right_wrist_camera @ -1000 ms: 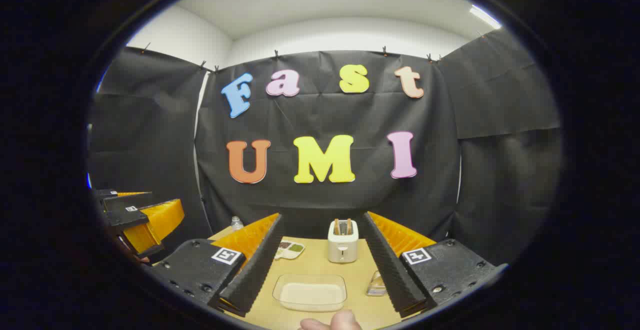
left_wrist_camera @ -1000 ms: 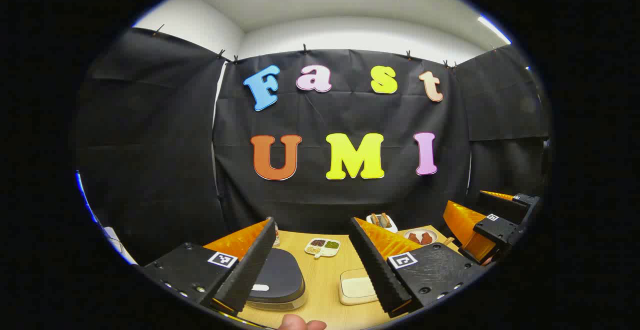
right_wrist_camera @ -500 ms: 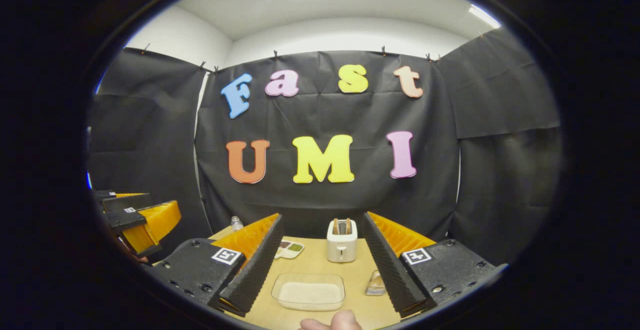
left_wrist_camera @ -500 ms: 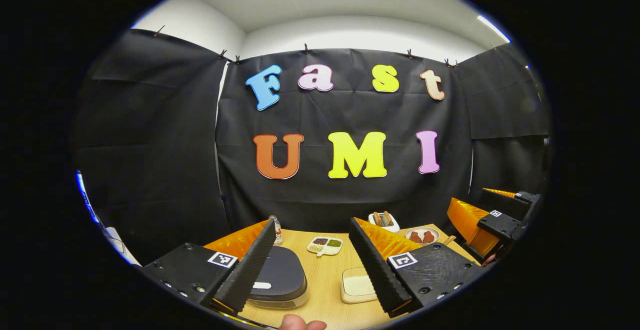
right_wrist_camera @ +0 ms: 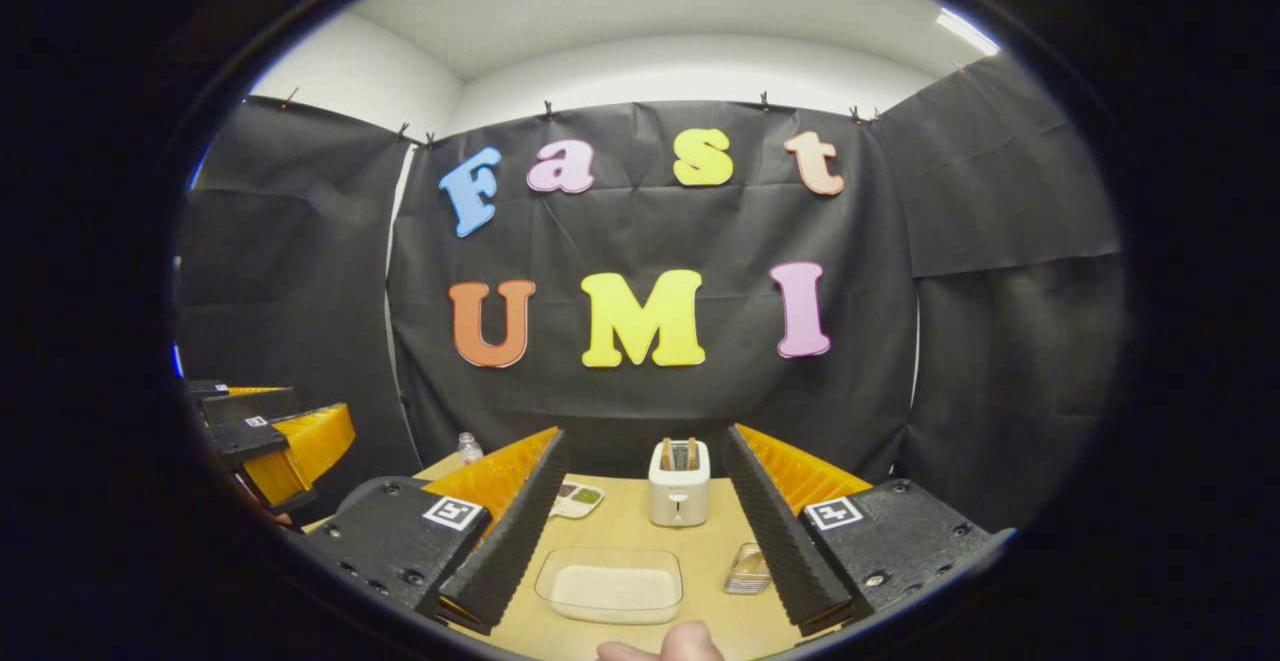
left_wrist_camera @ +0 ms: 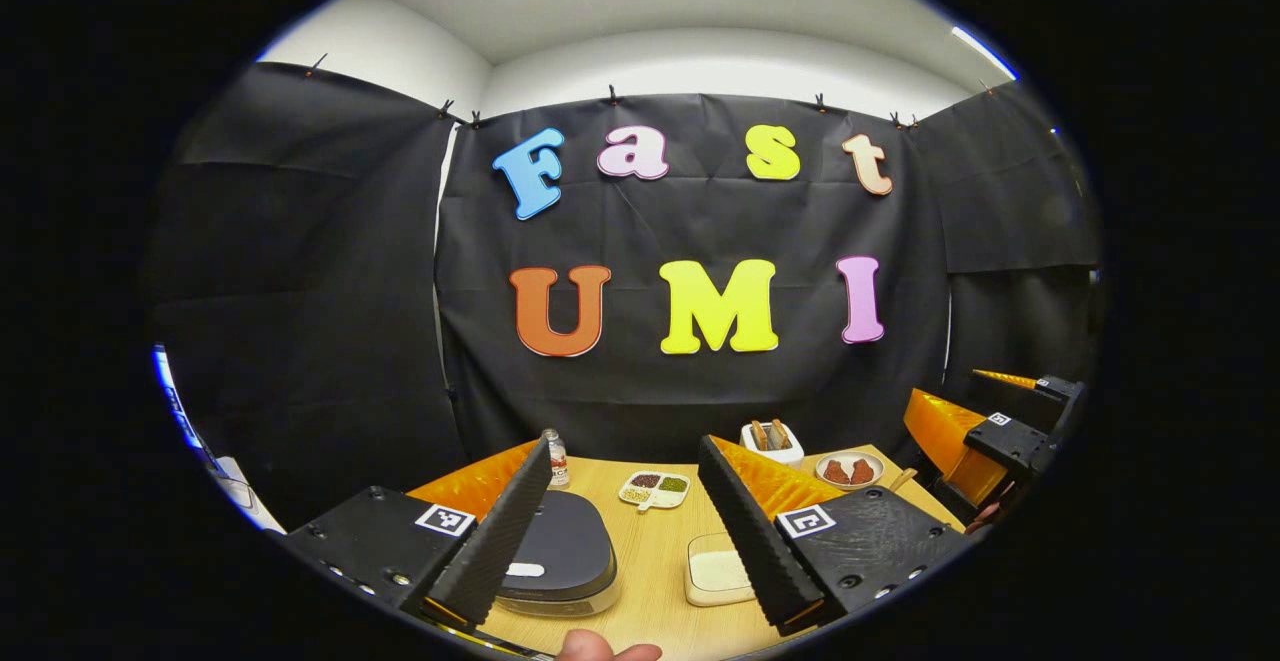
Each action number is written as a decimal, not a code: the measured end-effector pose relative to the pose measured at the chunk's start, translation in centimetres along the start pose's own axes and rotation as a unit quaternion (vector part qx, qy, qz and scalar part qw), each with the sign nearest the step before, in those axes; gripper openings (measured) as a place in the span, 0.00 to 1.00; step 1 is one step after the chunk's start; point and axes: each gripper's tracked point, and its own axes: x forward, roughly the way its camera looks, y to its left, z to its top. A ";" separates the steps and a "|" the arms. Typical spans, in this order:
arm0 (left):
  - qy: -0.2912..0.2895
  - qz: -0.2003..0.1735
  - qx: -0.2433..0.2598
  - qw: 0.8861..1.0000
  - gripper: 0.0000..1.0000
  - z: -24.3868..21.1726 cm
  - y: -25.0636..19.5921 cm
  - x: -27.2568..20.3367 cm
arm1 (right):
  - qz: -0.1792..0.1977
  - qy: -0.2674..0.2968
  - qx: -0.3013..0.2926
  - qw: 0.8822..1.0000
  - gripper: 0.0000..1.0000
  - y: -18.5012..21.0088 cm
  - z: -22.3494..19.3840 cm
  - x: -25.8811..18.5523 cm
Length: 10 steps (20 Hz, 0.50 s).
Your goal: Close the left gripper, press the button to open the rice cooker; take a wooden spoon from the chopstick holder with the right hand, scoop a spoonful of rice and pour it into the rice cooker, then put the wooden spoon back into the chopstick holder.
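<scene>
Left gripper view: my left gripper (left_wrist_camera: 620,531) hangs above the near edge of the table (left_wrist_camera: 655,581) with its fingers spread wide and nothing between them. The rice cooker (left_wrist_camera: 560,561), lid down, lies just ahead and below, half tucked behind my left finger (left_wrist_camera: 500,531), so it sits left of the gripper's midline. Its pale button (left_wrist_camera: 524,571) faces me on the near edge of the lid; I judge a small shift left and down, fingers first brought together, is what the press calls for. Right of the cooker stands the rice tray (left_wrist_camera: 718,573); beyond the cooker, a sectioned dish (left_wrist_camera: 654,488), a bottle (left_wrist_camera: 556,459), a toaster (left_wrist_camera: 772,439) and a plate (left_wrist_camera: 849,470). My right gripper (left_wrist_camera: 985,436) shows far right of the cooker, so the left is nearer it

Right gripper view: my right gripper (right_wrist_camera: 640,531) is likewise spread and empty, aimed past the rice tray (right_wrist_camera: 610,586) at the toaster (right_wrist_camera: 679,482). A small holder (right_wrist_camera: 748,569) sits just right of the tray; whether it is the chopstick holder I cannot tell. My left gripper (right_wrist_camera: 275,436) shows far left of the tray
</scene>
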 end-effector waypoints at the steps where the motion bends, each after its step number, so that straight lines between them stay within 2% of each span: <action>1: 0.002 0.001 0.002 1.000 0.94 -0.3 0.0 0.0 | -0.001 0.002 0.000 1.000 1.00 -0.2 -0.1 0.0; 10: 0.023 0.013 -0.003 1.000 0.94 -1.9 -0.1 -0.1 | -0.004 0.009 -0.006 1.000 1.00 -1.9 -0.8 0.1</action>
